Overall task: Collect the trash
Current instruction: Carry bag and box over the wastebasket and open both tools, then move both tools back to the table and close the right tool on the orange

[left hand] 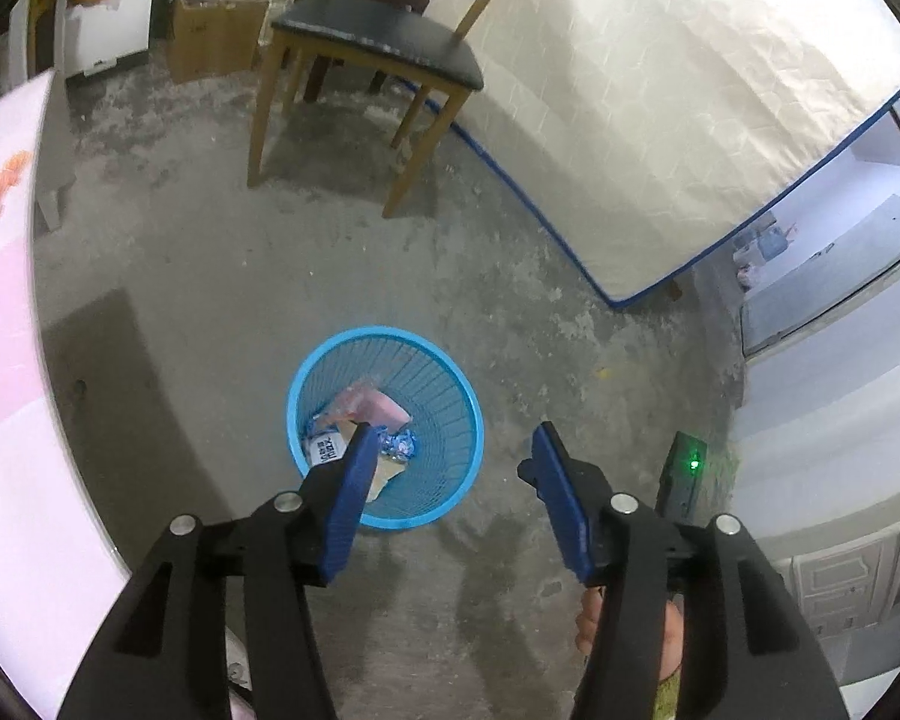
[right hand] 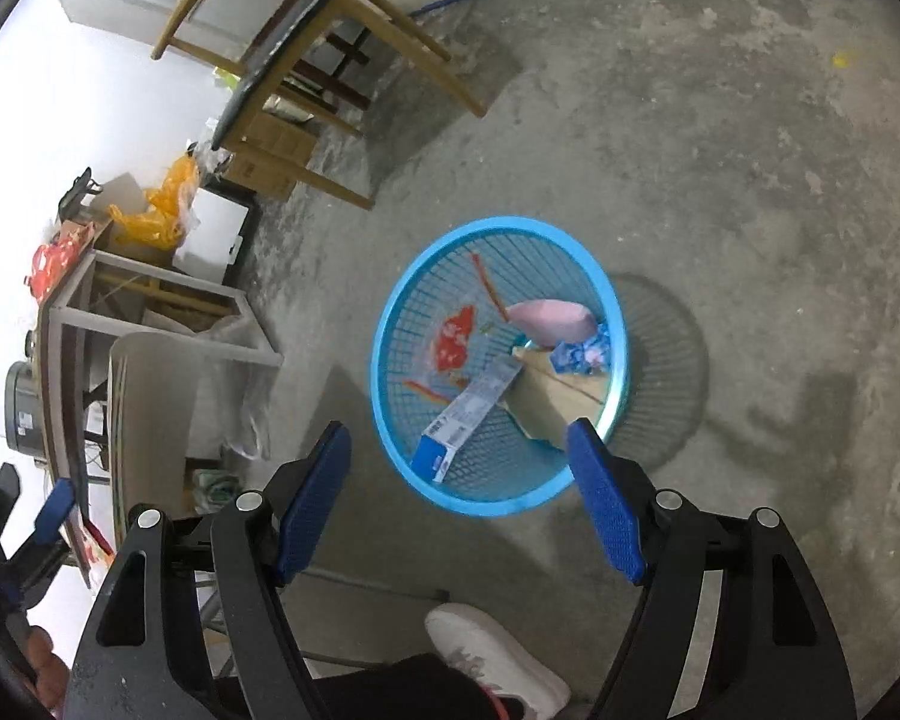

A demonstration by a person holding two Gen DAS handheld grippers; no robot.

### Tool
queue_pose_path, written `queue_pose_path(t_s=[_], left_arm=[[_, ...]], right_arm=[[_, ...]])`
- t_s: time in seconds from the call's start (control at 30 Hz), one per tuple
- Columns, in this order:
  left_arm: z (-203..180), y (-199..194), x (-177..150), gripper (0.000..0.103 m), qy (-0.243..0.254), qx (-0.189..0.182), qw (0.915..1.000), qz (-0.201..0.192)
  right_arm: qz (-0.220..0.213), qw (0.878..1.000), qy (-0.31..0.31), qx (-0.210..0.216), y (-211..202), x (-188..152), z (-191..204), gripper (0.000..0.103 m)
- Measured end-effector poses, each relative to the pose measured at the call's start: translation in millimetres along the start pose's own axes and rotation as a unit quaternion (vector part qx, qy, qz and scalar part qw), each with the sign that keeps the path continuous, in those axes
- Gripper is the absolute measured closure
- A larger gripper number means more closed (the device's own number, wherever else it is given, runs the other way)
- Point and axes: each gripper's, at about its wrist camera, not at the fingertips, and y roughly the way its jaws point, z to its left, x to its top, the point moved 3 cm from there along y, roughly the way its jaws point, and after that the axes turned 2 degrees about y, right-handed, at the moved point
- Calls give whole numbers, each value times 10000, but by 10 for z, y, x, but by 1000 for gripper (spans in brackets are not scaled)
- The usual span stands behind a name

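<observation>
The left hand-held gripper [left hand: 450,438] hangs over bare concrete floor [left hand: 210,252] with its jaws apart and nothing between them; the right hand-held gripper [right hand: 459,435] is likewise spread and empty; beyond both stands a blue mesh basket [right hand: 390,396] holding trash: a pink pouch [right hand: 549,319], crumpled blue wrapper [right hand: 582,354], cardboard [right hand: 546,399] and a flat blue-and-white packet [right hand: 468,411]; only the right view shows a white shoe [right hand: 492,654] near the basket; only the left view shows the mattress [left hand: 660,120] leaning beyond the wooden chair [left hand: 384,48]; open floor surrounds the basket.

trash [right hand: 471,405] lies in the basket [right hand: 390,396] on the floor [right hand: 750,180], chair [right hand: 306,60] behind.
</observation>
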Motion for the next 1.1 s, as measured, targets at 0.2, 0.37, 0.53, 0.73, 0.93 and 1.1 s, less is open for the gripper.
queue_pose_path(t_s=[0.2, 0.37, 0.53, 0.73, 0.93, 1.1], left_arm=[[39, -646, -154, 43, 181, -37, 9988, -454], [143, -1275, -522, 32, 391, 131, 9952, -891], [391, -1820, -1072, 22, 441, 647, 9879, -1340], [828, -2138, -1738, 21, 263, 1480, 9768, -1525], [1217, -2312, -2202, 21, -21, 2074, 9620, -1775], [1505, -2436, -2412, 21, -349, 2252, 9526, -2015]], right_arm=[[-85, 9997, -208, 107, -88, -26, 112, 32], [-135, 9979, -557, 300, -277, -129, 383, 32], [-96, 9925, -1044, 634, -494, -290, 792, 32], [97, 9753, -1977, 978, -622, -596, 1496, 31], [522, 9438, -2925, 1449, -535, -1087, 2307, 31], [881, 9195, -3511, 1534, -189, -1511, 2938, 35]])
